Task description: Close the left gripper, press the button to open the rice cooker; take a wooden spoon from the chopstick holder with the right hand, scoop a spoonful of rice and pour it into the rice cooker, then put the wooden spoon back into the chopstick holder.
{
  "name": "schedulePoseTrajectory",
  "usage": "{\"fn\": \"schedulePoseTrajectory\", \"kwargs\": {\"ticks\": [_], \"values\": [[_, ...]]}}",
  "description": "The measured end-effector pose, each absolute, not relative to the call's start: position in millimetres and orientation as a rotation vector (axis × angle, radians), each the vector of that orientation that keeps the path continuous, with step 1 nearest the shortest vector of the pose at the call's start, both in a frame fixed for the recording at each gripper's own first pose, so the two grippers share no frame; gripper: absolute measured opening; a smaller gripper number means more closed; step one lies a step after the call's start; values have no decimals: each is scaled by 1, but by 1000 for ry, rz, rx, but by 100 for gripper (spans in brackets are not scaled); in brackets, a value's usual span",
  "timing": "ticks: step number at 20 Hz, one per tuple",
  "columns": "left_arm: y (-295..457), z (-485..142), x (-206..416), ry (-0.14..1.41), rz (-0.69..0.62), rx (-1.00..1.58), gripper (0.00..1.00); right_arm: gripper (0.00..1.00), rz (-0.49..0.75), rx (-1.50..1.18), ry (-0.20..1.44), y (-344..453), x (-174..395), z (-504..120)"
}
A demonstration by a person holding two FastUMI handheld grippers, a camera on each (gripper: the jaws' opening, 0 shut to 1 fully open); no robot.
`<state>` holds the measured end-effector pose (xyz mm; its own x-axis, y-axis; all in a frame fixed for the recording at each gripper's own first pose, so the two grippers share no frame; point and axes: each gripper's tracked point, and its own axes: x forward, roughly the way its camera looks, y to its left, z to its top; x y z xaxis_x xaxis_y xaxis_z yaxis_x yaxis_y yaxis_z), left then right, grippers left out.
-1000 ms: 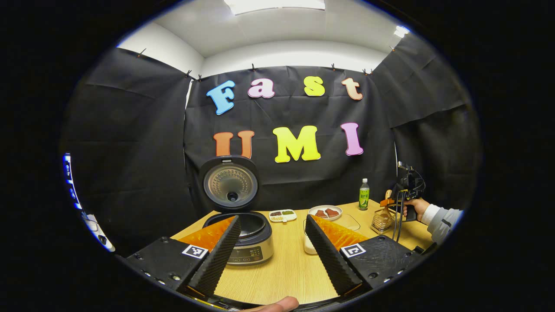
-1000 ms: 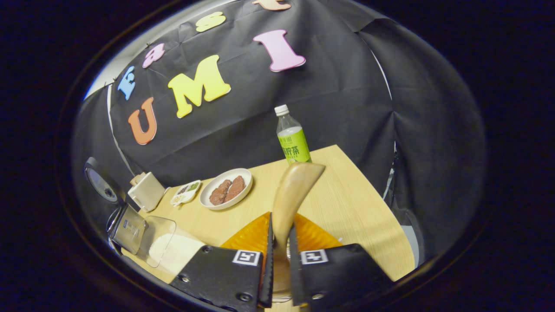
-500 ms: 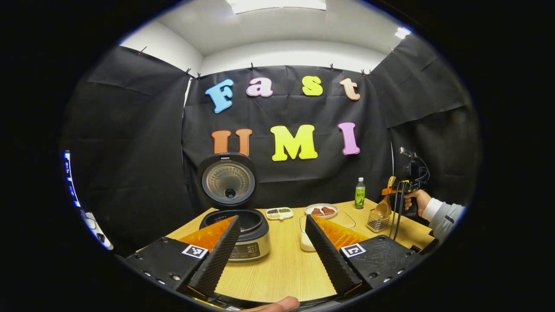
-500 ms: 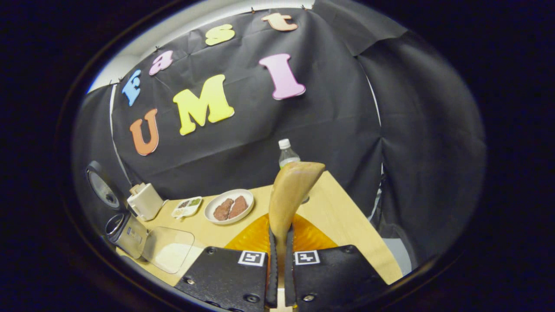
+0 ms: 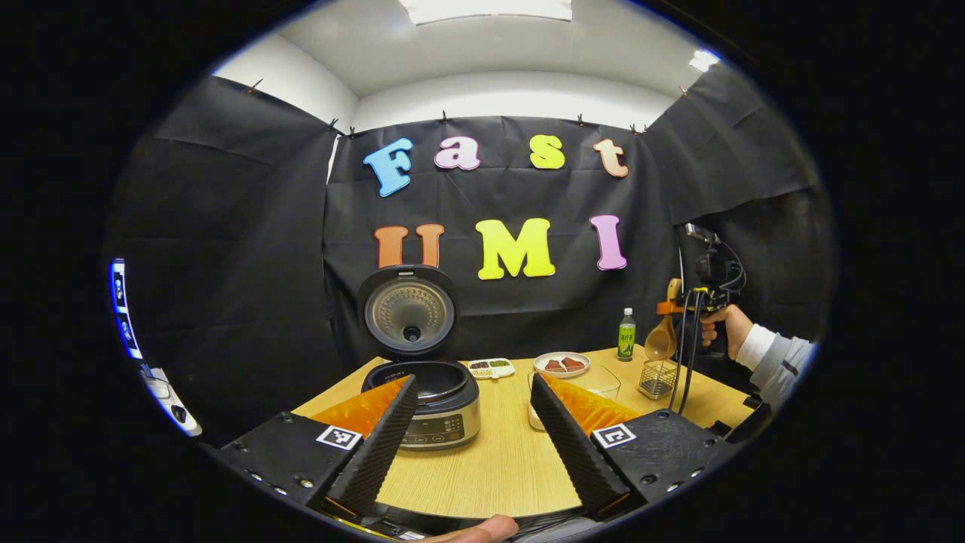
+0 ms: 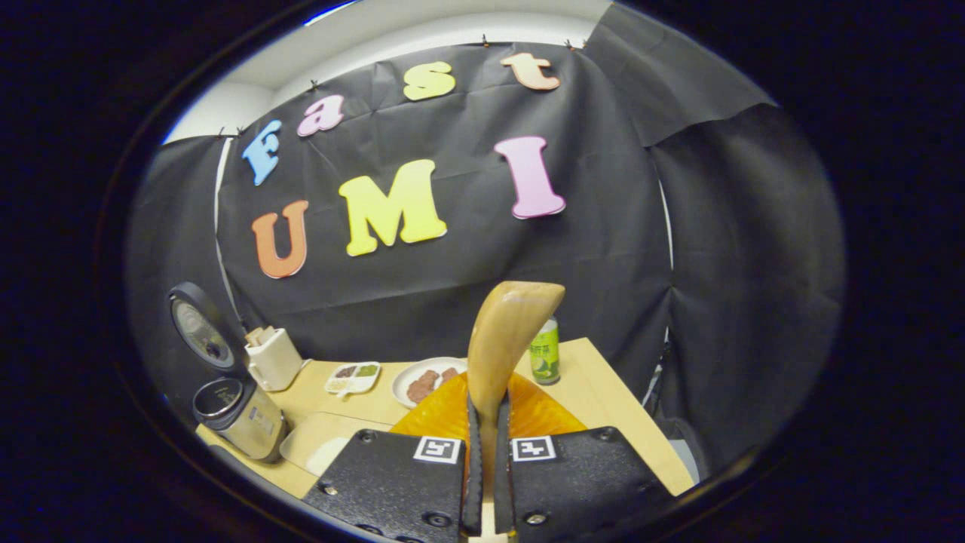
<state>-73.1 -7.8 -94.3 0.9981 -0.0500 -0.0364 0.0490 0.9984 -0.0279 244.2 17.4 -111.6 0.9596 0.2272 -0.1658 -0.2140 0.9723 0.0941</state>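
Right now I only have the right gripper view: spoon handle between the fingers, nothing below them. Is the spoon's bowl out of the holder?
Observer: In the left gripper view the wooden spoon hangs bowl down, its bowl just above the rim of the chopstick holder. It looks clear of it.
Operator: Anything beside it that could snag?
Observer: The cables from the right gripper hang down right next to the holder.
Operator: And the left gripper?
Observer: The left gripper has its fingers wide apart, holding nothing, and it faces the open rice cooker.
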Motion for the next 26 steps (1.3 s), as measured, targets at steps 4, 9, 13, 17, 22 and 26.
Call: {"fn": "schedulePoseTrajectory", "kwargs": {"ticks": [4, 9, 13, 17, 22, 26], "values": [[-2, -93, -85, 43, -56, -3, 96, 11, 285, -13, 145, 81, 229, -109], [6, -90, -98, 26, -57, -7, 96, 11, 286, -147, 114, 147, 229, -136], [13, -92, -103, 24, -58, -14, 96, 11, 275, -283, 123, 180, 235, -174], [29, -96, -101, 40, -29, -25, 96, 11, 223, -362, 158, 190, 239, -206], [34, -101, -101, 51, -23, -42, 96, 11, 171, -429, 178, 185, 245, -228], [30, -105, -97, 57, -35, -44, 96, 11, 128, -463, 239, 178, 251, -252]]}}
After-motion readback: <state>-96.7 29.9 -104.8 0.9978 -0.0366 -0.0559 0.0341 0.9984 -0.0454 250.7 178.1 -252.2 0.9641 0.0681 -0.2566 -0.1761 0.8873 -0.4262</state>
